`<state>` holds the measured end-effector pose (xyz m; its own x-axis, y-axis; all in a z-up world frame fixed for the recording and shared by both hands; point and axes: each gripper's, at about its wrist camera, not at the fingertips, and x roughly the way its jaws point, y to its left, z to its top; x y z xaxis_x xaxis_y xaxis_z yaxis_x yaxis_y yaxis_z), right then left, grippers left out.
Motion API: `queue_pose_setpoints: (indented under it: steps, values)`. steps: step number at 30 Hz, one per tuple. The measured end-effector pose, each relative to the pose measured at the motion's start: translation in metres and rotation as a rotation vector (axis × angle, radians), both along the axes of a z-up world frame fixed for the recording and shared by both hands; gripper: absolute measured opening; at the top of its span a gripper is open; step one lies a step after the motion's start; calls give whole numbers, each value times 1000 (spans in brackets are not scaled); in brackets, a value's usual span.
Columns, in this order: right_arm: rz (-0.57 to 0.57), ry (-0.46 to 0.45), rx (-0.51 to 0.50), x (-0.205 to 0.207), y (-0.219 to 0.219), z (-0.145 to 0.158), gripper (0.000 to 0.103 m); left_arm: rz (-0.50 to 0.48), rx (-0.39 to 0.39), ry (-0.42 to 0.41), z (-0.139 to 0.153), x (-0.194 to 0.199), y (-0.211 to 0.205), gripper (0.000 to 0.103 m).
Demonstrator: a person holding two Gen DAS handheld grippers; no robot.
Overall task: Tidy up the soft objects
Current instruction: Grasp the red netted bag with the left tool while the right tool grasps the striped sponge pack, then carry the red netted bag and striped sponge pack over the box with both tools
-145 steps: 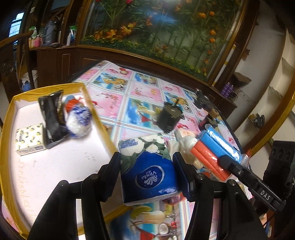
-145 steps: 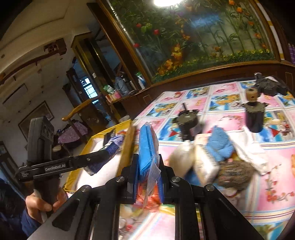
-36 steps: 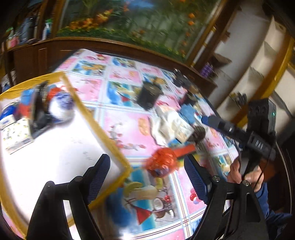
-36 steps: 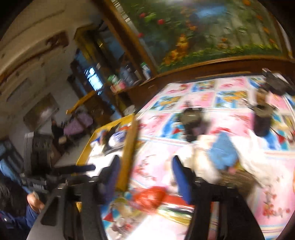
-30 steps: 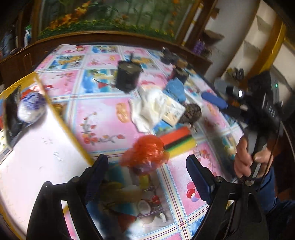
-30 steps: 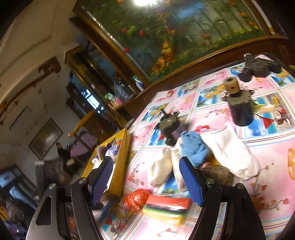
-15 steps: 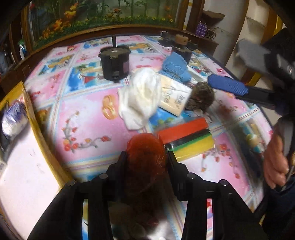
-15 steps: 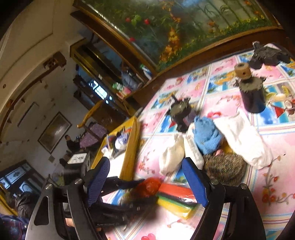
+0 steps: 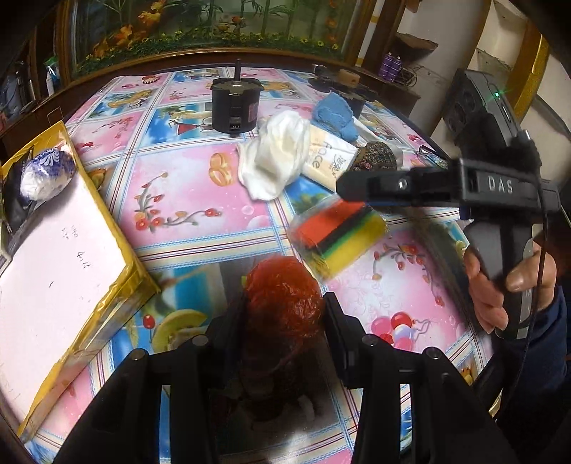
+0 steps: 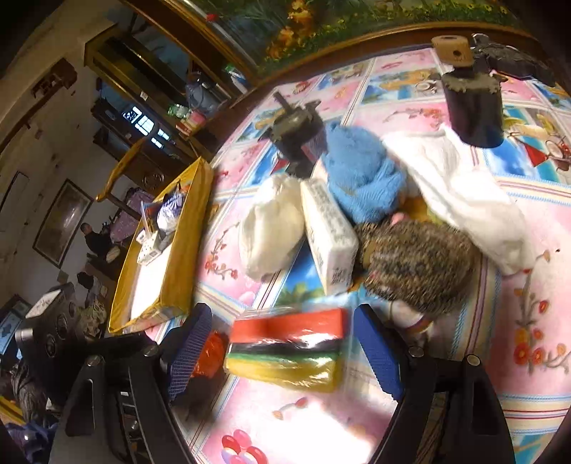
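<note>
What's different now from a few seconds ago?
Both earlier packs were released. The left gripper has just closed its jaws on the red mesh ball. The right gripper, jaws open, dropped around the sponge pack. The white cloth stayed put.

A lived-in home: a table with a cartoon-print cloth (image 9: 185, 185), a flower mural (image 9: 214, 25) at 12 o'clock, dark wooden cabinets (image 10: 142, 107), framed picture (image 10: 60, 221).

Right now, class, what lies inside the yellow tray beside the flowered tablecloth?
In the yellow tray: a blue-and-white bundle beside a dark packet at its far end. Its white floor is mostly bare. The image edge cuts off the tray's left side.
</note>
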<state>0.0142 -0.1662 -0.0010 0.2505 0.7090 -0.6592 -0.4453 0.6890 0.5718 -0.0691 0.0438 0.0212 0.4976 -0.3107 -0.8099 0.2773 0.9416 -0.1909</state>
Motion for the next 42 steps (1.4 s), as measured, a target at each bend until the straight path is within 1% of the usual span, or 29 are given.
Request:
queue_pose_setpoints:
  steps: [2, 4, 7, 10, 12, 14, 16, 20, 21, 22, 23, 24, 26, 27, 30, 34, 37, 40, 42]
  values:
    - [39, 7, -12, -12, 5, 1, 86, 7, -6, 4, 0, -2, 5, 41]
    - [101, 0, -38, -31, 9, 1, 90, 16, -13, 5, 0, -6, 12, 41]
    - [228, -40, -126, -66, 15, 4, 91, 26, -31, 9, -1, -10, 21, 41]
    - [278, -102, -205, -84, 14, 13, 91, 33, -45, 10, -2, -14, 26, 42]
    - [281, -186, -262, -85, 17, 20, 91, 37, -52, 8, -2, -16, 26, 42]
    - [297, -236, -301, -76, 24, 24, 91, 40, -51, 6, -3, -16, 26, 42]
    - [322, -265, -344, -65, 34, 22, 91, 41, -45, 5, -3, -17, 25, 42]
    - [382, -311, -453, -49, 58, 8, 90, 42, -42, 11, -3, -19, 26, 42]
    - [385, -314, -469, -46, 61, 5, 90, 42, -42, 11, -3, -19, 26, 42]
    - [396, -295, -465, -42, 62, -1, 91, 42, -41, 12, -3, -19, 27, 42]
    - [389, -302, -444, -40, 60, 0, 91, 42, -42, 12, -3, -19, 27, 42]
    - [384, -293, -418, -40, 57, 0, 89, 42, -43, 12, -3, -18, 27, 42]
    - [358, -283, -392, -42, 53, 2, 76, 42, -40, 8, -3, -18, 27, 42]
    - [335, -275, -383, -42, 50, 3, 65, 44, -42, 5, -4, -17, 26, 42]
    - [264, -256, -349, -46, 41, 5, 56, 51, -68, -1, -4, -14, 26, 42]
    - [174, -253, -313, -47, 36, 5, 52, 49, -77, -5, -4, -12, 22, 42]
    - [122, -261, -320, -48, 36, 5, 52, 48, -76, -5, -3, -12, 20, 42]
    - [112, -268, -330, -50, 38, 6, 52, 52, -76, -6, -2, -12, 20, 42]
    - [125, -285, -381, -52, 45, 4, 53, 52, -76, -4, -2, -11, 21, 42]
